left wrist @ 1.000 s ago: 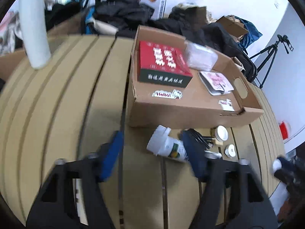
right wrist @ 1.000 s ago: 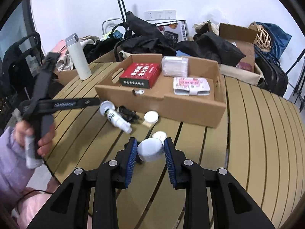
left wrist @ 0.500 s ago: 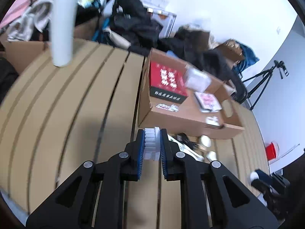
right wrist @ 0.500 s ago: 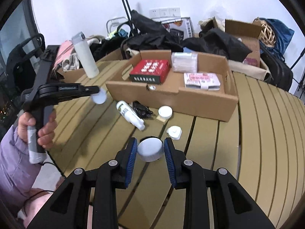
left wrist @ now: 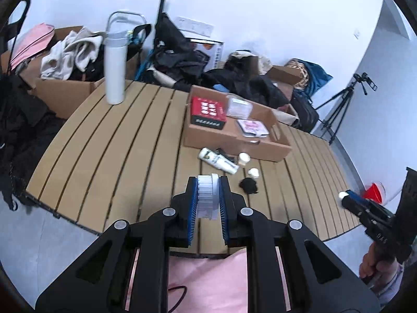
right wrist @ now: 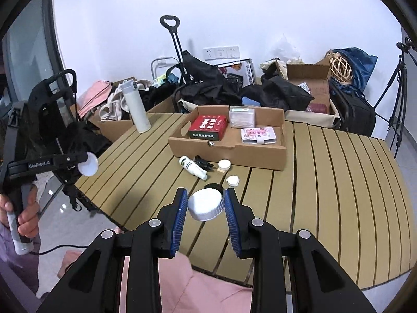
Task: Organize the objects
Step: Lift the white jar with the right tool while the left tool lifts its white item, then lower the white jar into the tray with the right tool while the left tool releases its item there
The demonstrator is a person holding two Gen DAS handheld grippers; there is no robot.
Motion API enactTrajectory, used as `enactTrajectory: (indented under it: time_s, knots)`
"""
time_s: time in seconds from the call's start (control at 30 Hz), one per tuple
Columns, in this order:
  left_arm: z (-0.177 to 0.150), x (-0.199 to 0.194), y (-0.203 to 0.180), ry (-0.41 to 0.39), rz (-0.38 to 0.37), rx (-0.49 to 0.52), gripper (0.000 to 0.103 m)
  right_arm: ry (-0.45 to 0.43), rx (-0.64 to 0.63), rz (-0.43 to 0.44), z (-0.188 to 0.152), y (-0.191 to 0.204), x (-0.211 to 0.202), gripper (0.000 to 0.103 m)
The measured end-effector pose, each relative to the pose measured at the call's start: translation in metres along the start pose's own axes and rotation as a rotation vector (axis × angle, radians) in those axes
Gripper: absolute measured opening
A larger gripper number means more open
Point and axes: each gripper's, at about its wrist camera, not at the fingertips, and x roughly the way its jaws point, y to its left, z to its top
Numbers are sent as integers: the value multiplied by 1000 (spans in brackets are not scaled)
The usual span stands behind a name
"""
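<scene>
A cardboard tray [right wrist: 260,156] sits on the tabletop [right wrist: 338,182], holding a box [right wrist: 208,127] at its left, a packet [right wrist: 258,135] at its right and a container [right wrist: 241,117] behind. Before the tray lie a bottle [right wrist: 192,168], a jar [right wrist: 224,164] and a cap [right wrist: 232,180]. A flask [right wrist: 135,108] stands far left.

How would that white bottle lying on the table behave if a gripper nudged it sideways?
The white bottle lies on its side and looks cylindrical, so it would probably roll. The slat grooves of the table might catch it. It looks like small plastic, likely light.
</scene>
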Motion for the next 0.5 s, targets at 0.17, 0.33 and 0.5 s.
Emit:
enactTrajectory:
  time_s: [0.17,0.33,0.5]
  knots:
    - [31,19,-15,-3,-130,36,12,0,6,2,9,-6,14,32]
    - [88,86,-21,65,-185,51,12,51,-32,6,46,-15,74,32]
    - [127,197,-19,171,-112,81,12,157,96,-21,114,-56,197,32]
